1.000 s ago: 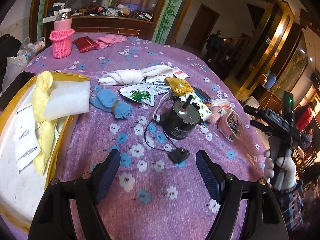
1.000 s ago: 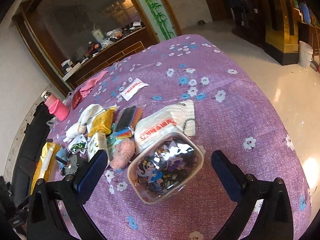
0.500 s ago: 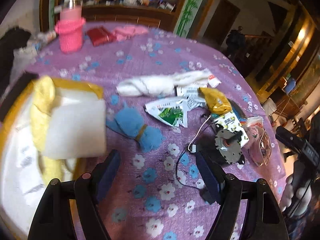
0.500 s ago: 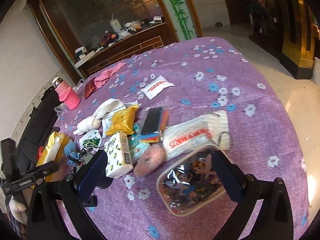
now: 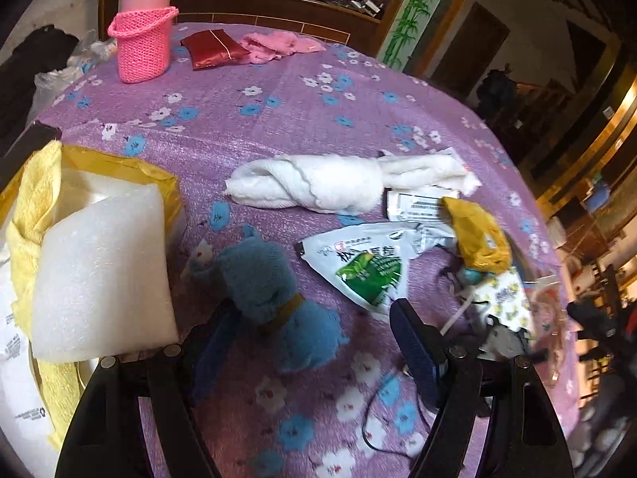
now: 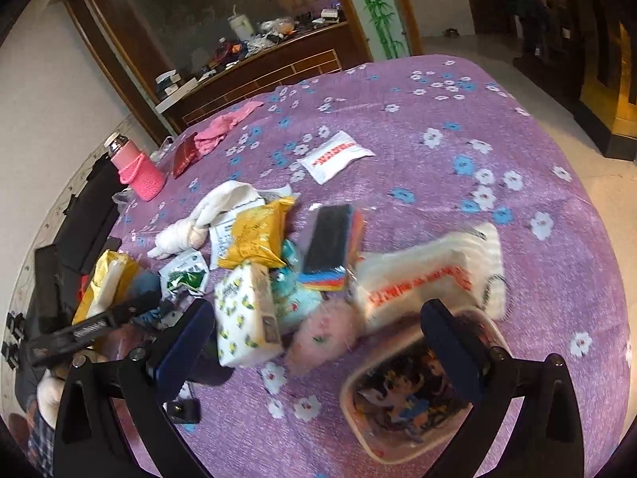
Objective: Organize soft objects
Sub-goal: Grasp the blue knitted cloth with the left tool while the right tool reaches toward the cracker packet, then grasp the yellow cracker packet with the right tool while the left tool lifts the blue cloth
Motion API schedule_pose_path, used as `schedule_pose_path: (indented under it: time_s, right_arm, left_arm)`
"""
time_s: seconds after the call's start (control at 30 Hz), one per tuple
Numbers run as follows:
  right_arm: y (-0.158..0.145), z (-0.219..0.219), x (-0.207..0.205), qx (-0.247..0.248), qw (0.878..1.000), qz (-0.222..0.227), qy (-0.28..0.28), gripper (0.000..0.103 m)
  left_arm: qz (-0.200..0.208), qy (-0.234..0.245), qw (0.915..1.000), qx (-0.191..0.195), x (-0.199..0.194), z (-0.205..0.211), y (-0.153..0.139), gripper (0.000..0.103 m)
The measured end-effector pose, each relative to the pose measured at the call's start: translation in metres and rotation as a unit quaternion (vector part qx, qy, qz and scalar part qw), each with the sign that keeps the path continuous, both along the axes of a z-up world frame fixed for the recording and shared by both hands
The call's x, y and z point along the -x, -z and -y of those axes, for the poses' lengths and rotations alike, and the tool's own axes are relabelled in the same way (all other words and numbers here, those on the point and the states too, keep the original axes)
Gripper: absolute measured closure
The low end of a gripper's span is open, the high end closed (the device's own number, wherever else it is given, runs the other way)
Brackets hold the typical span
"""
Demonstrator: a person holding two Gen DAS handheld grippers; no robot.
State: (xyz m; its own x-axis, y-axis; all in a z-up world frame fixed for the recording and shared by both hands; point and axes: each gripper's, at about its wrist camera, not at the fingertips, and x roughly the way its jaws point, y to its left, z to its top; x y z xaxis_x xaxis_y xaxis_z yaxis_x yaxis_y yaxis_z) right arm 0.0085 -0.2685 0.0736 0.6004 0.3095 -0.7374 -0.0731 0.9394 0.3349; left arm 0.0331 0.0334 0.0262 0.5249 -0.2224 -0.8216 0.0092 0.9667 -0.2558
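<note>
My left gripper (image 5: 314, 348) is open, its fingers either side of a blue soft towel toy (image 5: 274, 298) tied with a yellow band on the purple floral cloth (image 5: 278, 119). A white twisted towel (image 5: 318, 185) lies behind it. A yellow box (image 5: 119, 167) at left holds a white foam block (image 5: 99, 271) and a yellow cloth (image 5: 32, 207). My right gripper (image 6: 318, 342) is open above a pink fluffy item (image 6: 326, 334), with a tissue pack (image 6: 247, 314) to its left and a clear cartoon pouch (image 6: 410, 394) by the right finger.
A pink bottle in a knit sleeve (image 5: 143, 44), a red pouch (image 5: 213, 47) and a pink cloth (image 5: 278, 44) sit at the far side. Snack packets (image 5: 366, 267), a yellow packet (image 5: 477, 235), colored sponges (image 6: 330, 251) and a white bag (image 6: 430, 275) crowd the middle.
My left gripper has moved forward and left from the black motor to the blue towel toy. My right gripper has drawn back from the pouch and shifted left toward the pink fluffy item.
</note>
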Motion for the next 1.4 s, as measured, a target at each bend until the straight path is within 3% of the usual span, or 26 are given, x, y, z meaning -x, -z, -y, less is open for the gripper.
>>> schedule_pose_path:
  time_s: [0.13,0.2,0.27,0.33,0.53,0.73,0.77,0.87,0.9,0.93,1.4]
  right_arm:
    - [-0.004,-0.012,-0.021,-0.002,0.999,-0.018,-0.027,0.0]
    - [-0.005,-0.022,-0.033,0.003,0.999,-0.03,-0.046,0.0]
    - [-0.005,-0.034,-0.046,0.015,0.997,-0.039,-0.063,0.0]
    - [-0.004,-0.048,-0.061,0.035,0.995,-0.047,-0.076,0.0]
    - [0.014,-0.085,-0.099,0.058,0.988,-0.089,-0.111,0.0]
    - [0.034,-0.104,-0.11,0.097,0.981,-0.113,-0.124,0.002]
    - [0.035,-0.104,-0.111,0.098,0.981,-0.114,-0.124,0.003]
    - [0.04,-0.102,-0.112,0.09,0.981,-0.12,-0.126,0.029]
    - [0.042,-0.101,-0.112,0.09,0.981,-0.124,-0.123,0.044]
    - [0.043,-0.101,-0.111,0.095,0.98,-0.123,-0.121,0.047]
    - [-0.011,-0.077,-0.072,0.067,0.992,-0.064,-0.085,0.051]
  left_arm:
    - [0.016,0.015,0.9984,-0.052,-0.005,0.008,0.004,0.025]
    - [0.023,0.012,0.9977,-0.062,-0.006,0.004,0.004,0.039]
    - [0.024,0.004,0.9984,-0.05,-0.007,-0.004,0.003,0.046]
    - [0.023,0.004,0.9988,-0.043,-0.009,-0.009,0.003,0.046]
    - [0.039,0.013,0.9969,-0.067,-0.011,-0.003,0.01,0.043]
    - [0.058,0.0,0.9973,-0.046,-0.012,-0.011,0.011,0.045]
    - [0.06,-0.004,0.997,-0.048,-0.012,-0.012,0.011,0.05]
    - [0.063,-0.014,0.9967,-0.049,-0.011,-0.017,0.011,0.068]
    - [0.061,-0.017,0.9972,-0.04,-0.011,-0.02,0.011,0.071]
    - [0.061,-0.017,0.9973,-0.037,-0.011,-0.021,0.01,0.072]
    - [0.116,-0.004,0.9932,0.009,0.033,-0.023,-0.038,0.075]
